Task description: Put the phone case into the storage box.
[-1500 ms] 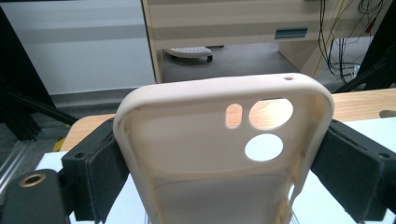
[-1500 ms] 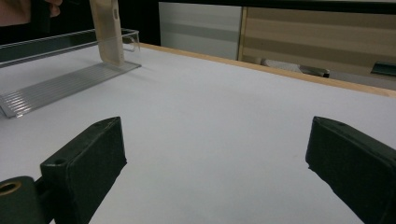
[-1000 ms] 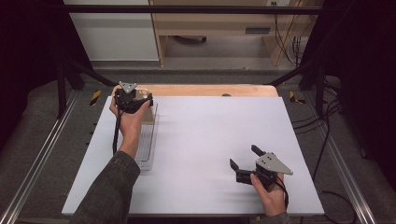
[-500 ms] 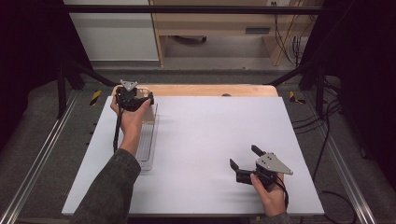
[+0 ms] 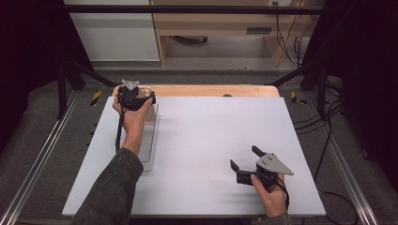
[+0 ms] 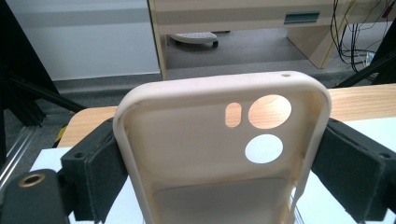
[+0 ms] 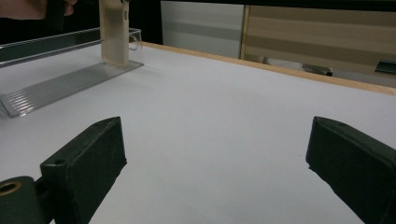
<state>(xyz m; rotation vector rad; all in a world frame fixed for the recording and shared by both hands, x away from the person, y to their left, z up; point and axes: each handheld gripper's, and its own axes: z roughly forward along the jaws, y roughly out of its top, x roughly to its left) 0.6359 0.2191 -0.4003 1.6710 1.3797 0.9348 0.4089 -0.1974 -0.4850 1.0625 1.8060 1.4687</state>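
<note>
A cream phone case [image 6: 219,149] with camera cutouts stands upright between the jaws of my left gripper [image 5: 136,99], which is shut on its two sides at the far left of the white table. In the right gripper view the phone case [image 7: 114,32] rests its lower end on a clear ribbed tray [image 7: 60,86]. That tray [image 5: 149,145] lies along the table's left side under my left forearm. Near the front right, my right gripper [image 5: 244,164] is open, jaws wide apart, with nothing between them.
The white tabletop [image 5: 206,136] spreads between the two grippers. A wooden strip [image 5: 211,90] runs along its far edge. Metal rails [image 5: 37,159] flank the table. Beyond are a wooden cabinet [image 5: 220,23] and cables [image 5: 291,42].
</note>
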